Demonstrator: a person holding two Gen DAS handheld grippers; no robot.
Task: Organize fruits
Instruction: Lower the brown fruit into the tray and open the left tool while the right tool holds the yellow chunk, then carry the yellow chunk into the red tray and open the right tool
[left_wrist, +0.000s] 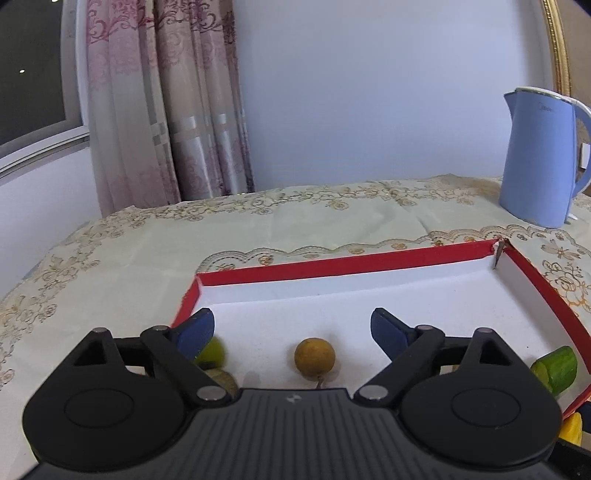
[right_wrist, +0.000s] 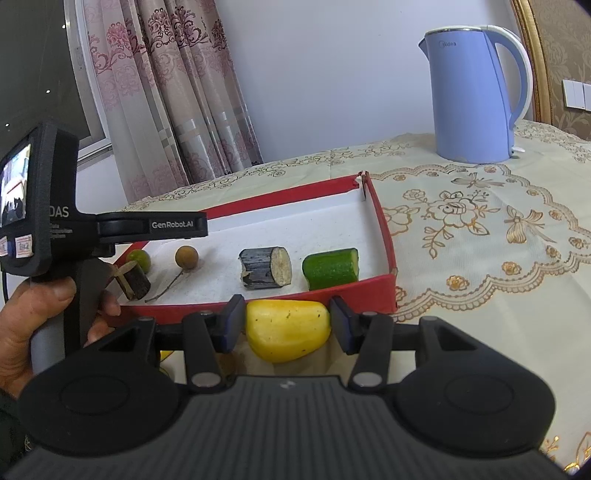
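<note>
Placing step: left claw (left_wrist: 291, 328) spread wide above the longan (left_wrist: 314, 356) lying in the red tray (left_wrist: 332, 263); right claw (right_wrist: 287, 320) gripping yellow fruit (right_wrist: 288, 328) before the tray's near wall, next needing lifting over.

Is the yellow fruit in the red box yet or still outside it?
Outside. The yellow fruit sits between the right gripper's pads, in front of the red box's near wall, not on its white floor.

The right gripper (right_wrist: 287, 321) has its jaws closed on a yellow waxy fruit (right_wrist: 287, 329), just outside a shallow red cardboard box with white lining (right_wrist: 384, 236). Inside lie a green cucumber chunk (right_wrist: 330, 268), a dark cut stalk piece (right_wrist: 266, 267), perhaps sugarcane, and a small brown round fruit (right_wrist: 186, 257).
</note>
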